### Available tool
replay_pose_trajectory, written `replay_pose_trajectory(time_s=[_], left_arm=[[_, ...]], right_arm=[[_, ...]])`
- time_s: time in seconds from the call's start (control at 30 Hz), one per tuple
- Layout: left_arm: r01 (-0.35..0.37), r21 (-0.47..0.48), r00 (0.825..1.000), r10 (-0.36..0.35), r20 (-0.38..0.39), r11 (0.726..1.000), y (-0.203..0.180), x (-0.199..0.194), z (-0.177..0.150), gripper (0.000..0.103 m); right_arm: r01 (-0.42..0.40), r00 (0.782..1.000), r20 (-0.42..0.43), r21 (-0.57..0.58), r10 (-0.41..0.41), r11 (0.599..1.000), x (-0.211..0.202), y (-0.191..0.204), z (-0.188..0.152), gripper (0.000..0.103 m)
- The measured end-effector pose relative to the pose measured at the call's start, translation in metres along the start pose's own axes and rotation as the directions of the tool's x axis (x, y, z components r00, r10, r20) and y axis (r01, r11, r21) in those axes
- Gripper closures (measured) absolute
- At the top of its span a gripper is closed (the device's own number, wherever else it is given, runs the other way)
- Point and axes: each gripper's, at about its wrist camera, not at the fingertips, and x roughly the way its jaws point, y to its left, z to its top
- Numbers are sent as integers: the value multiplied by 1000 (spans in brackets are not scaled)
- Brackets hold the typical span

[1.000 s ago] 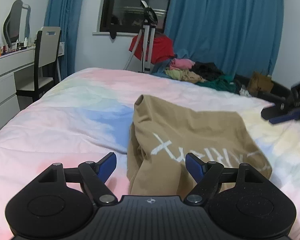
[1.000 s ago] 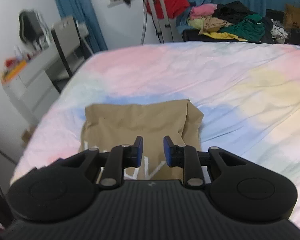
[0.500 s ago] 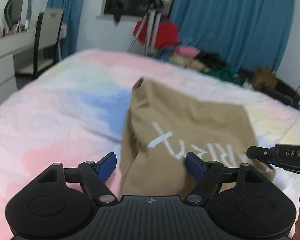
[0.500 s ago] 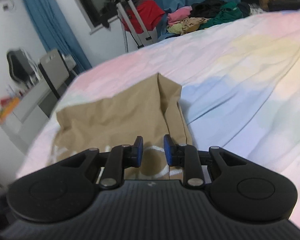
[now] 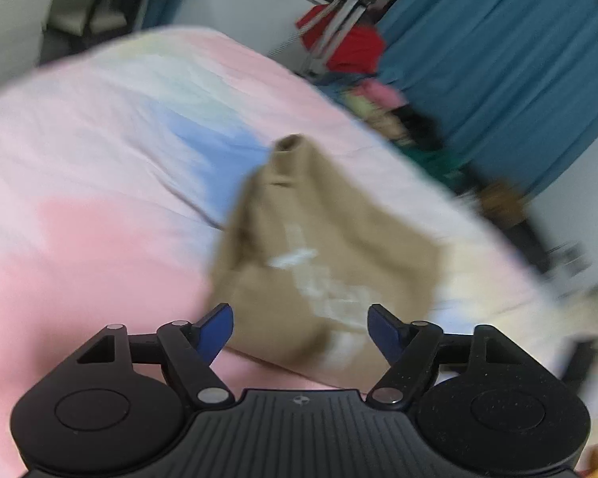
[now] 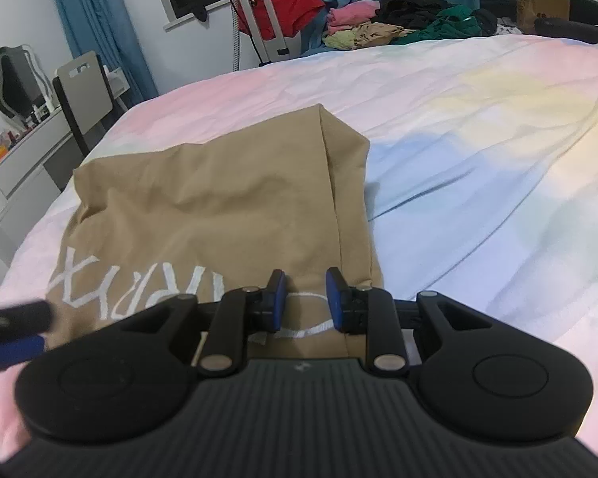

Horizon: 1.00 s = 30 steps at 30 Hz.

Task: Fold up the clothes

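Tan shirt [image 6: 219, 207] lies on the bed [image 6: 478, 139]; left gripper [image 5: 301, 328] jaws closing, right gripper [image 6: 306, 298] jaws narrowly parted, both empty.

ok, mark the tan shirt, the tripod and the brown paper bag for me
tan shirt [image 6: 219, 199], right wrist view, on the flat upper fabric.
tripod [image 6: 259, 12], right wrist view, on a silver leg.
brown paper bag [image 6: 540, 0], right wrist view, on its front face.

Bed [image 6: 478, 127], pastel pink-blue-yellow cover, lightly creased. Tan shirt [image 6: 219, 207] with white lettering lies flat on it, apparently folded in at one side.
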Motion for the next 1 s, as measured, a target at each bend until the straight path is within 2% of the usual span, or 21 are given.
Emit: replay_pose_trajectory(time_s=[0.1, 0.13, 0.23, 0.37, 0.5, 0.57, 0.63, 0.87, 0.93, 0.97, 1.0], left_arm=[[102, -63, 995, -103, -14, 993, -1, -4, -4, 20], [109, -70, 993, -112, -34, 992, 0, 1, -7, 20], [32, -100, 993, -43, -108, 995, 6, 23, -11, 22], [20, -227, 988, -54, -143, 974, 29, 51, -11, 22], [11, -361, 994, -49, -96, 932, 48, 70, -4, 26], [0, -357, 999, -19, -50, 934, 48, 71, 2, 30], [-23, -329, 1000, 18, -18, 944, 45, 72, 7, 41], [-1, -218, 999, 12, 48, 976, 27, 67, 8, 62], [6, -199, 998, 6, 59, 980, 23, 62, 8, 65], [9, -194, 998, 3, 61, 981, 23, 60, 9, 65], [11, -194, 998, 1, 62, 981, 22, 60, 8, 65]], right_arm=[[-2, 1000, -4, 19, 2, 1000, -3, 0, 0, 77], [-4, 1000, -6, 29, 4, 1000, -3, -1, 1, 77], [-10, 1000, -10, 62, 11, 998, -5, -4, 2, 78], [-15, 1000, -12, 85, 16, 996, -6, -7, 2, 78], [-10, 1000, -16, 87, 12, 996, -5, -4, 3, 78], [-10, 1000, -16, 87, 11, 996, -6, -4, 3, 78], [-12, 1000, -16, 89, 14, 996, -5, -5, 3, 78], [-41, 999, -3, 156, 41, 987, -11, -10, 6, 76], [-101, 995, 15, 221, 100, 970, -20, -13, 7, 70], [-142, 990, 30, 262, 139, 954, -25, -16, 8, 56], [-183, 983, 45, 302, 177, 936, -31, -18, 8, 35]])
